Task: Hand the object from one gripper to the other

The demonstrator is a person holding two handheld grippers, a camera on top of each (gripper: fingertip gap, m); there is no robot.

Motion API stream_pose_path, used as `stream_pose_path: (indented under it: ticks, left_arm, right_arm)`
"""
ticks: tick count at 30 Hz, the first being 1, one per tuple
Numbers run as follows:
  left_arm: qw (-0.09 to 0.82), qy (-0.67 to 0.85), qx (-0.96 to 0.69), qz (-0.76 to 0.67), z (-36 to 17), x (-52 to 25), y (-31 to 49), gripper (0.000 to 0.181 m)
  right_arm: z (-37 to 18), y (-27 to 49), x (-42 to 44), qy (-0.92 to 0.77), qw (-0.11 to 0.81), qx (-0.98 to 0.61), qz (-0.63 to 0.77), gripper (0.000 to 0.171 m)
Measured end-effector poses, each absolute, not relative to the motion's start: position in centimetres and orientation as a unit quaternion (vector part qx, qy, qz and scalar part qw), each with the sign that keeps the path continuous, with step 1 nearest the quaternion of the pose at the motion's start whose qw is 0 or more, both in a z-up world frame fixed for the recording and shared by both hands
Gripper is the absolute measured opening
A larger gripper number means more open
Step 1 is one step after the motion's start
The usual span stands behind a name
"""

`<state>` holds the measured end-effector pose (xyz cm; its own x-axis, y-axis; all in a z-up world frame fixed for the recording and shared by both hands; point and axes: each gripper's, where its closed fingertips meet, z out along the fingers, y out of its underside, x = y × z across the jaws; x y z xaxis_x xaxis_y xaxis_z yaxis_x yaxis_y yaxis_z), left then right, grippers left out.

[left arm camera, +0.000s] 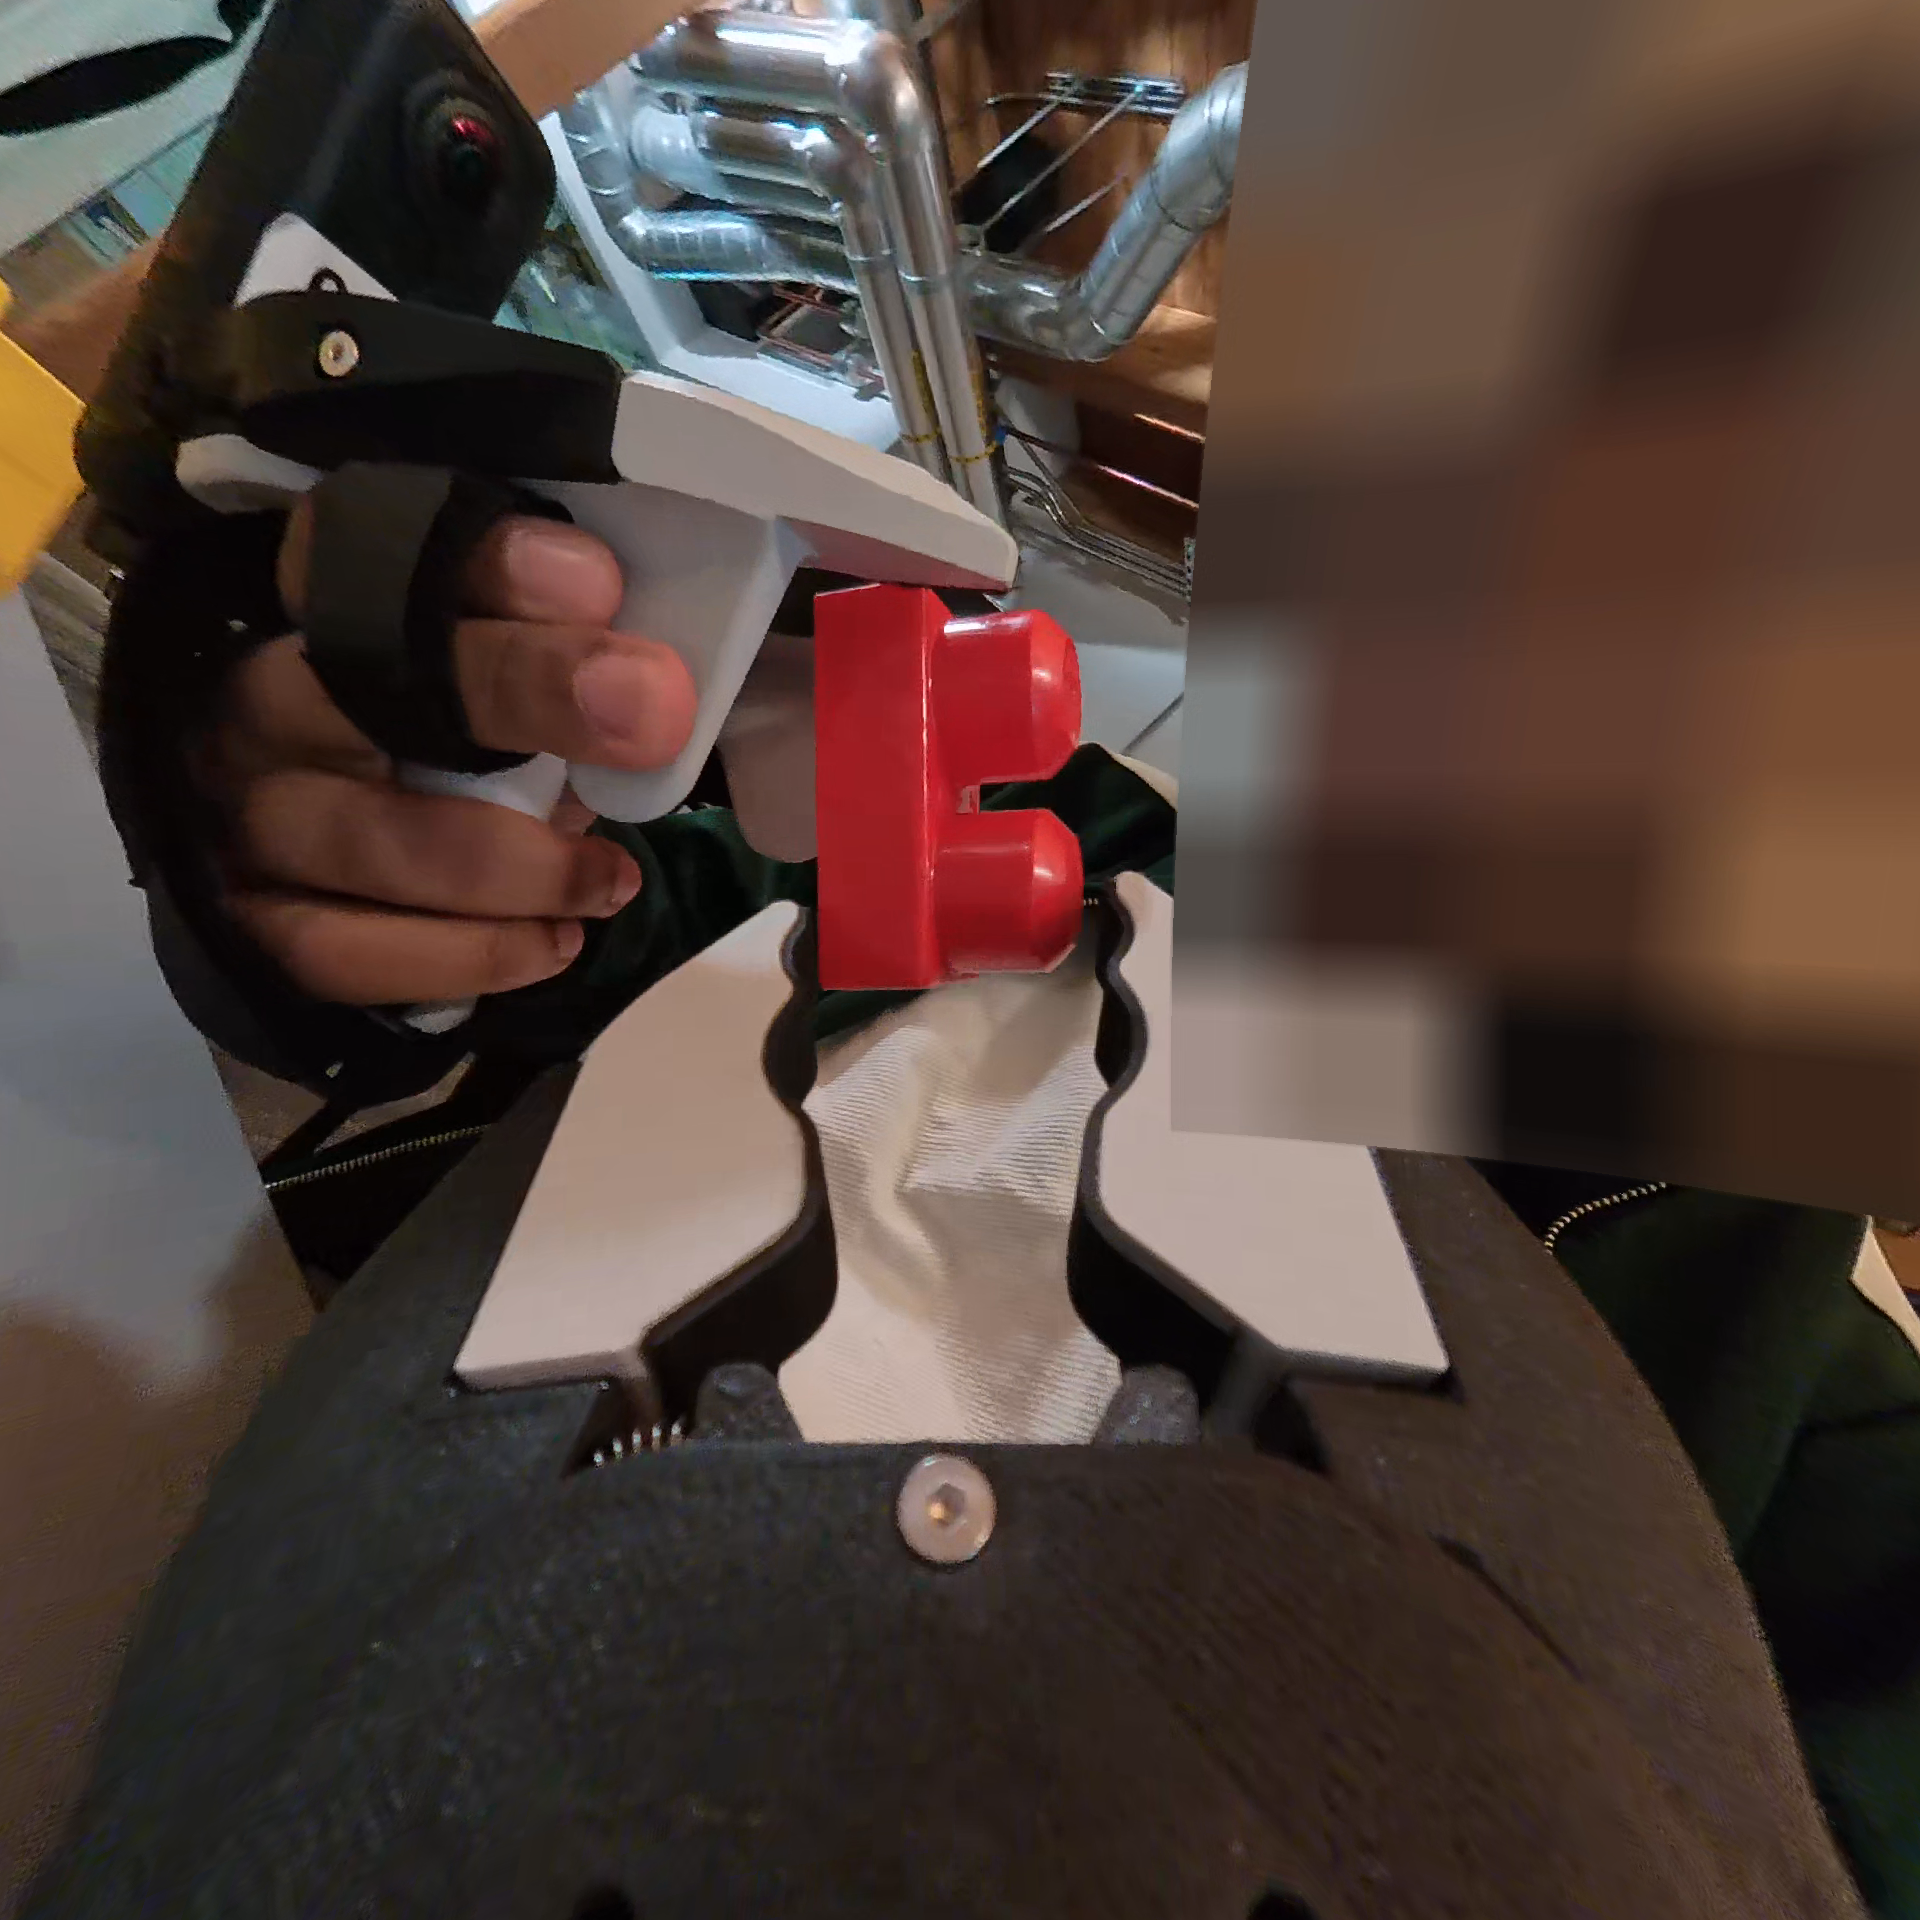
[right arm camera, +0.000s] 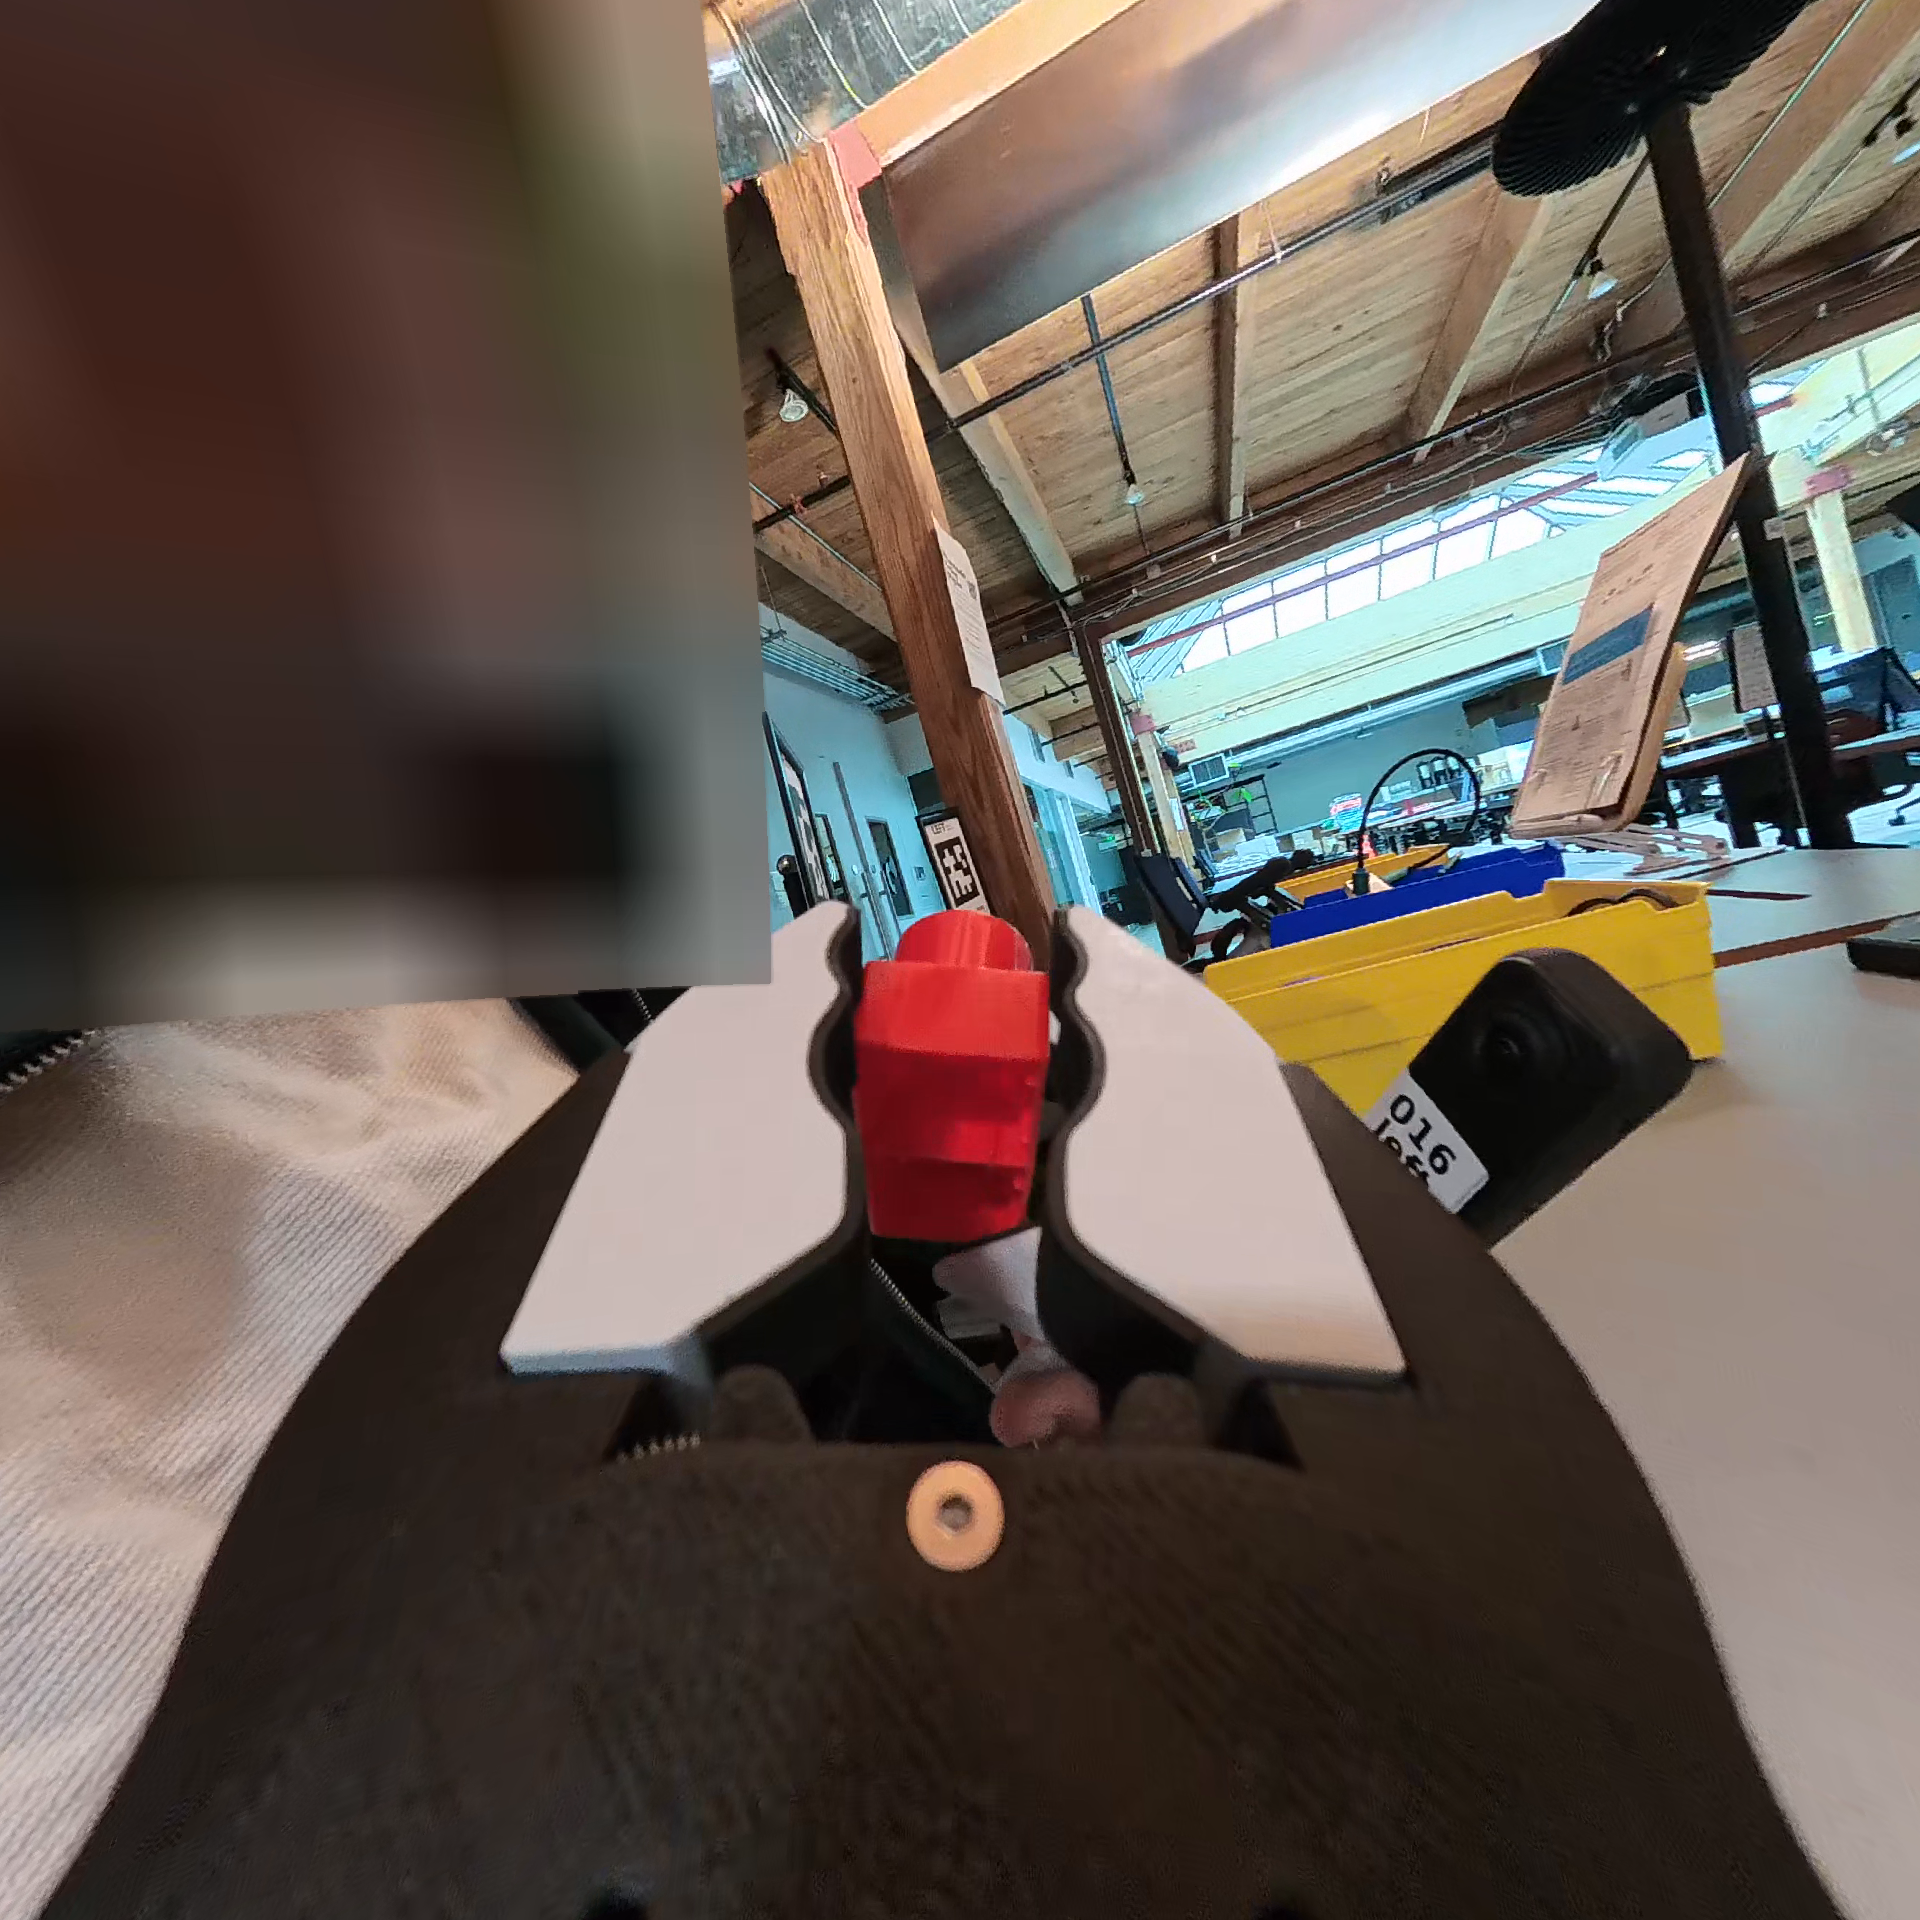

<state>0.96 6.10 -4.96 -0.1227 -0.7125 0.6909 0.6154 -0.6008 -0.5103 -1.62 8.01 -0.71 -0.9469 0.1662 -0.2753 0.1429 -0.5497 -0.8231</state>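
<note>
A red block [left arm camera: 894,790] with two round studs is held in the air. My right gripper [right arm camera: 956,925] is shut on the block [right arm camera: 951,1091], its white fingers [right arm camera: 707,1174] pressing both sides. In the left wrist view the right gripper comes in from the upper left, held by a hand [left arm camera: 468,748], with the block upright and the studs pointing right. My left gripper [left arm camera: 951,914] is open just below the block. Its fingertips [left arm camera: 727,997] stand on either side of the block's lower end, close to it.
A yellow bin [right arm camera: 1455,987] and a blue bin [right arm camera: 1423,894] stand on a pale table [right arm camera: 1714,1351] to the right. A wooden post [right arm camera: 914,582] rises behind. A person's white garment [left arm camera: 956,1195] lies close behind the grippers. Silver ducts [left arm camera: 883,208] run overhead. One gripper's finger ends stand about 5 cm off the other's.
</note>
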Motion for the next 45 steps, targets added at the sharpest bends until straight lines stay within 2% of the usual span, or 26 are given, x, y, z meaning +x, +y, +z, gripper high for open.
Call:
stream_pose_path:
  ticks: [8,9,11,12,17,20,26,30,33,38,41,45]
  left_arm:
    - [0.448,0.044,-0.506,-0.735,-5.3,0.7,6.5,0.048]
    - [0.457,0.036,-0.513,-0.726,-5.5,0.5,6.7,0.047]
    - [0.478,0.011,-0.517,-0.710,-5.6,-0.5,7.4,0.048]
    - [0.494,-0.013,-0.520,-0.697,-5.7,-1.4,7.9,0.048]
    - [0.572,-0.219,-0.519,-0.596,-8.2,-7.5,10.5,0.048]
    - [0.572,-0.286,-0.518,-0.568,-9.5,-8.5,10.6,0.048]
    - [0.536,-0.309,-0.553,-0.559,-10.8,-6.2,10.9,0.048]
    - [0.525,-0.296,-0.551,-0.578,-10.4,-5.0,11.0,0.048]
    - [0.522,-0.286,-0.560,-0.576,-10.3,-4.9,10.9,0.048]
    - [0.529,-0.256,-0.559,-0.584,-9.7,-4.6,10.7,0.048]
    - [0.542,-0.234,-0.564,-0.578,-9.1,-4.6,10.7,0.070]
    - [0.565,-0.214,-0.547,-0.580,-8.3,-5.4,10.3,0.070]
  right_arm:
    - [-1.3,8.7,-2.4,-0.475,0.009,-0.173,0.862,0.035]
    - [-1.6,9.2,-3.2,-0.474,0.026,-0.192,0.859,0.043]
    - [-2.6,10.6,-5.2,-0.475,0.086,-0.254,0.838,0.075]
    - [-3.4,11.4,-6.2,-0.484,0.122,-0.283,0.819,0.081]
    - [-6.5,15.2,-9.0,-0.564,0.358,-0.348,0.658,0.093]
    - [-7.1,14.2,-8.9,-0.612,0.425,-0.313,0.589,0.094]
    - [-9.6,11.4,-8.7,-0.694,0.431,-0.256,0.516,0.092]
    - [-10.4,11.1,-8.5,-0.707,0.402,-0.265,0.519,0.087]
    - [-10.7,11.2,-8.4,-0.711,0.386,-0.270,0.522,0.076]
    - [-10.1,11.0,-8.2,-0.710,0.390,-0.263,0.524,0.075]
    - [-9.4,10.9,-8.0,-0.691,0.373,-0.272,0.557,0.075]
    - [-7.6,10.4,-7.1,-0.646,0.307,-0.267,0.646,0.075]
